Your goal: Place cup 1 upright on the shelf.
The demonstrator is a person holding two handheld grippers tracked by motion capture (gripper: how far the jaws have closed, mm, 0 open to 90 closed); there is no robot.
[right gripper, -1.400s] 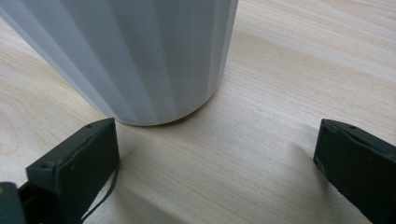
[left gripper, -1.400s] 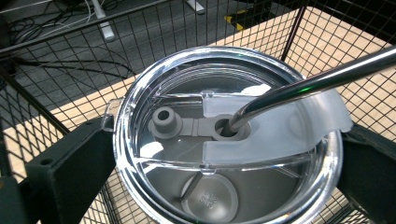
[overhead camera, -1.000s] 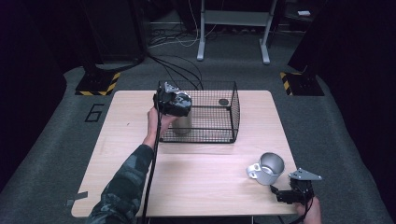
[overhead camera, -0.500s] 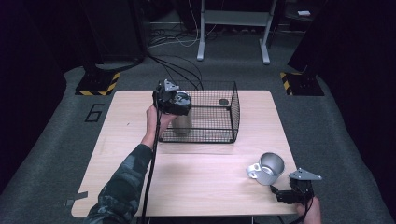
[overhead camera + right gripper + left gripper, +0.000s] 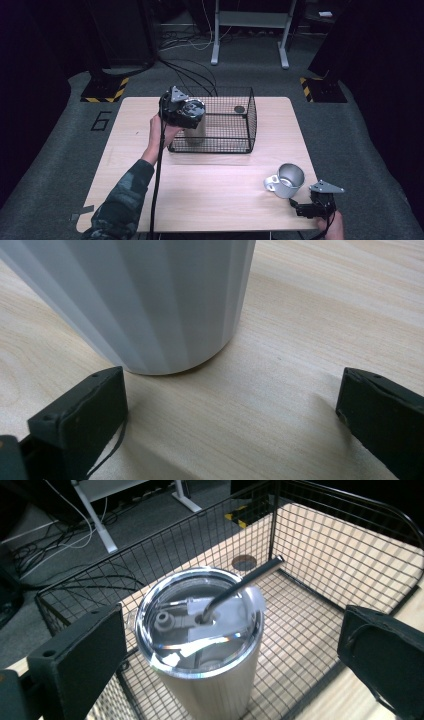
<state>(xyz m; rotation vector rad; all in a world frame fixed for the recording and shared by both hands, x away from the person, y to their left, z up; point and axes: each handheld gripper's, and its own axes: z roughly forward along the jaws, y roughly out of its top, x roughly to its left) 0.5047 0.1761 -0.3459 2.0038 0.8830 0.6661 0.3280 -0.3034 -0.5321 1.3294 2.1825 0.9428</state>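
A steel tumbler [image 5: 200, 650] with a clear lid and a dark straw [image 5: 245, 582] stands upright in the left end of a black wire basket [image 5: 235, 145]. My left gripper [image 5: 182, 112] hovers over the tumbler [image 5: 195, 135]. It is open, with one jaw on each side of the lid and neither touching it. A pale ribbed mug [image 5: 286, 180] stands at the table's front right. My right gripper [image 5: 311, 206] rests low just in front of it, open, and the mug's wall [image 5: 150, 300] is close ahead, left of centre between the jaws.
The basket [image 5: 345, 535] is open-topped, with wire walls on all sides. A small dark round disc [image 5: 239, 109] lies at its far right corner. The wooden table [image 5: 210, 195] ends just behind my right gripper. Cables and a desk frame lie on the floor beyond.
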